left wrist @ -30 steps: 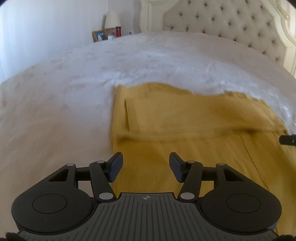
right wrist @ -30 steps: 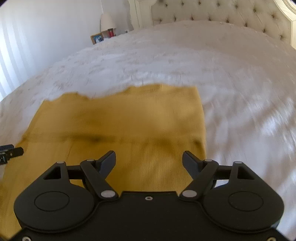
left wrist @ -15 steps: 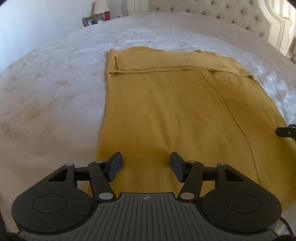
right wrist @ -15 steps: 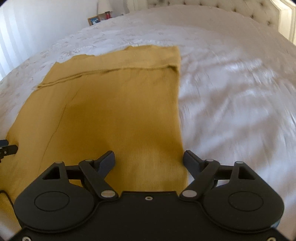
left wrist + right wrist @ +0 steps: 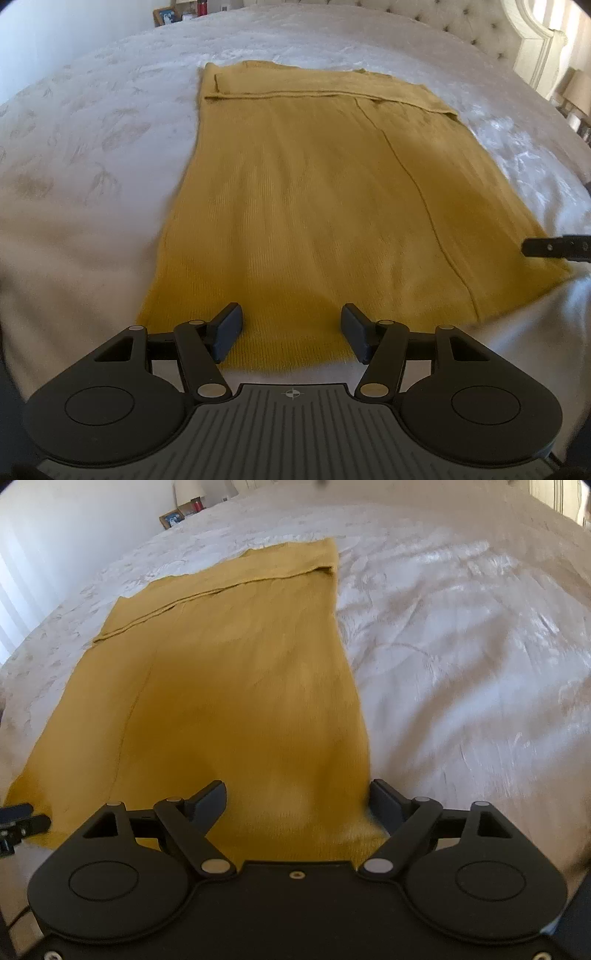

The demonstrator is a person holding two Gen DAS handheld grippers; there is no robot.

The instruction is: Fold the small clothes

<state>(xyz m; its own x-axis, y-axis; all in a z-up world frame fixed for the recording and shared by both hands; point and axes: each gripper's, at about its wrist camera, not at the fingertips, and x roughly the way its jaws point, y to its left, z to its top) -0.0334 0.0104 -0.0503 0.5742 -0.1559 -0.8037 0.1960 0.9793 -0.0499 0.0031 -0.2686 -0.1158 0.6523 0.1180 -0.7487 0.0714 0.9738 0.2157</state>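
A mustard-yellow knit garment (image 5: 325, 192) lies flat on the white bedspread (image 5: 92, 155), with a folded band across its far end. It also shows in the right wrist view (image 5: 236, 686). My left gripper (image 5: 291, 330) is open and empty, hovering over the garment's near hem toward its left corner. My right gripper (image 5: 299, 801) is open and empty over the near hem at the garment's right corner. The right gripper's tip shows at the right edge of the left wrist view (image 5: 554, 248).
The bed has a tufted headboard (image 5: 480, 26) at the far end. A nightstand with a framed picture (image 5: 165, 15) and a lamp (image 5: 188, 489) stands beyond the far left of the bed. Bare bedspread (image 5: 461, 646) lies right of the garment.
Both grippers have pulled back from the garment's far folded end to its near hem, staying open. The whole garment has come into view.
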